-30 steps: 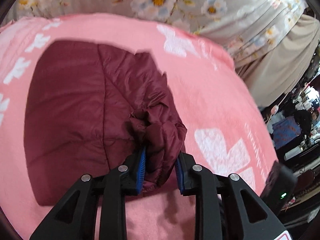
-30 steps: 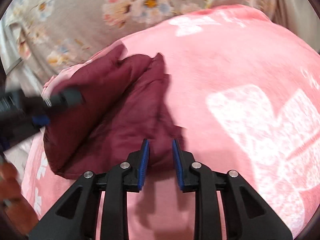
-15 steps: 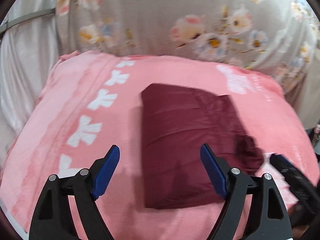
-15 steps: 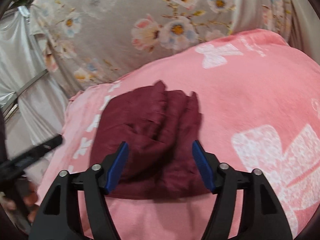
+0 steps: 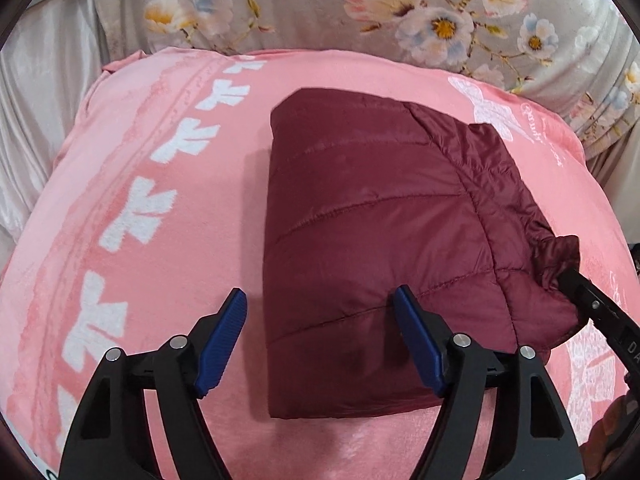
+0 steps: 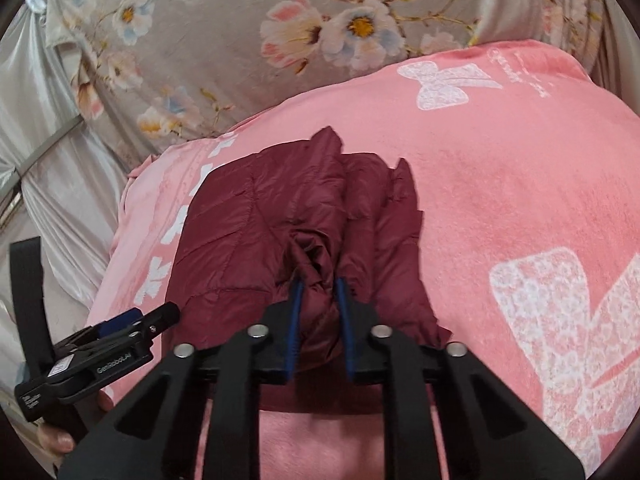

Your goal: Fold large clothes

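Left wrist view: a pink blanket (image 5: 360, 92) with white bow prints covers the whole work surface.
Backdrop: a grey floral cloth (image 5: 320, 4) hangs behind the blanket, with pale satin fabric (image 5: 36, 104) to the left.
Jacket: a maroon quilted jacket (image 5: 380, 232) lies folded into a thick, roughly rectangular bundle in the middle of the blanket.
Jacket surface: the top panel is smooth with stitched quilt lines; the right end is gathered and crumpled.
Left gripper (image 5: 320, 344): its blue-padded fingers stand wide apart over the near left corner of the jacket, holding nothing.
Right gripper (image 6: 318, 320): its fingers are narrow and pinch a bunched fold at the jacket's gathered end.
Right wrist view: the jacket's layered edges (image 6: 376, 208) stick up unevenly on the side away from the camera.
Left edge: bare blanket lies between the jacket's straight left side and a row of white bows (image 5: 160, 208).
Right side: in the right wrist view a broad stretch of bare blanket lies to the right of the jacket.
Far edge: the blanket ends close to the floral cloth.
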Demonstrator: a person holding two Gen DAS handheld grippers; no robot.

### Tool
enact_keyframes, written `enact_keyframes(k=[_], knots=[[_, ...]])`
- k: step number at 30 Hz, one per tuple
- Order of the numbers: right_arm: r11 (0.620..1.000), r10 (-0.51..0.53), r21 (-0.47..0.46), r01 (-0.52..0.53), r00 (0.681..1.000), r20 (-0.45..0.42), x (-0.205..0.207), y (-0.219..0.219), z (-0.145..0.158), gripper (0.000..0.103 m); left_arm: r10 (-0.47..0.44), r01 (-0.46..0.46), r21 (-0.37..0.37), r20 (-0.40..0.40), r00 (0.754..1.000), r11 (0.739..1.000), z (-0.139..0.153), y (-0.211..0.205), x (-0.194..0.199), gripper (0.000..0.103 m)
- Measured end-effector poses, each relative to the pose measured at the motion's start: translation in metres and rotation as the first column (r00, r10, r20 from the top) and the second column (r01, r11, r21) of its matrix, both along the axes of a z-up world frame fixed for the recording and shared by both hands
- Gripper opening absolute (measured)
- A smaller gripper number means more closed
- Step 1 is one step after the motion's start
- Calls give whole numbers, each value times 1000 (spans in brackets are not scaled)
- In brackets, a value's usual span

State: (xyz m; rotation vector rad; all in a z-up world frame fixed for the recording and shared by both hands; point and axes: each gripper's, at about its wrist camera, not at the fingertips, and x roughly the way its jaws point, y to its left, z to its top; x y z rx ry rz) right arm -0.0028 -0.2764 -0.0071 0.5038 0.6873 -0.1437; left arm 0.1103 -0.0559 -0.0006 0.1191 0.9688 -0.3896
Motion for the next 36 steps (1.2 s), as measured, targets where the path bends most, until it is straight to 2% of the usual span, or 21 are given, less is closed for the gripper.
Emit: enact_keyframes(k=[2, 7, 13, 24, 36], knots=[[1000, -17, -3, 17, 1000, -18, -8, -5, -7, 5, -10, 10, 1, -10, 1000, 1000, -4, -5, -1, 73], [999, -49, -27, 47, 996, -79, -23, -12, -31, 4, -44, 45, 13, -42, 998, 999, -17, -20, -5, 73], [998, -57, -17, 56, 990, -128, -25, -13, -57, 4, -53, 54, 65, -17, 998, 996, -27, -33, -13, 73], [998, -55, -49, 48, 988, -145, -17, -8, -76, 4, -54, 51, 109, 20, 998, 993, -44, -44, -17, 74], [997, -57, -64, 49, 991, -125, -13, -8, -82, 3, -61, 56, 107, 43, 997, 993, -58, -47, -16, 76]])
